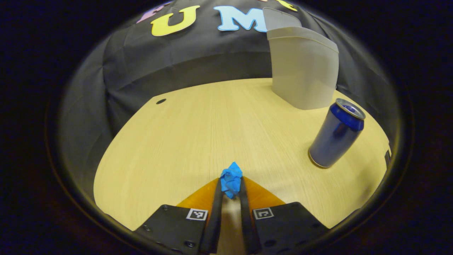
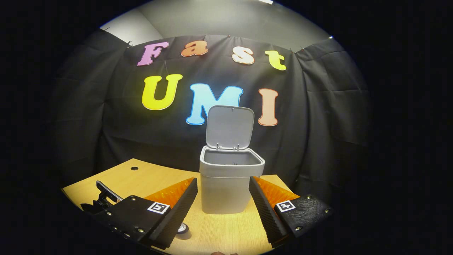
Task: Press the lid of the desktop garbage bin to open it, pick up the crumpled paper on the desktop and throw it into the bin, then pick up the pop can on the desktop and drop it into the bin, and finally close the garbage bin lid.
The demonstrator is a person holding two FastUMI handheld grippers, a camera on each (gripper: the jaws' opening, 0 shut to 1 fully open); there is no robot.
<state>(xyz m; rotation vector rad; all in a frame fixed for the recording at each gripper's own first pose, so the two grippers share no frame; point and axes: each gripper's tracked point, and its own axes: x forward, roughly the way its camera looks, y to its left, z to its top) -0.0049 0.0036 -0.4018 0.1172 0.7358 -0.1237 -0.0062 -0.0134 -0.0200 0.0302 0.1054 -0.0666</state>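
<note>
Crumpled paper is pinched between left gripper fingers just above the desk: light, soft, compressible, so a mid-wad grip is judged enough. Right gripper is held spread, empty, facing open bin

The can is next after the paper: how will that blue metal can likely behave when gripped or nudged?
The upright blue metal pop can is tall and narrow, so a nudge may tip it, then roll it. Its smooth wall looks slippery and probably dents under hard squeezing.
</note>
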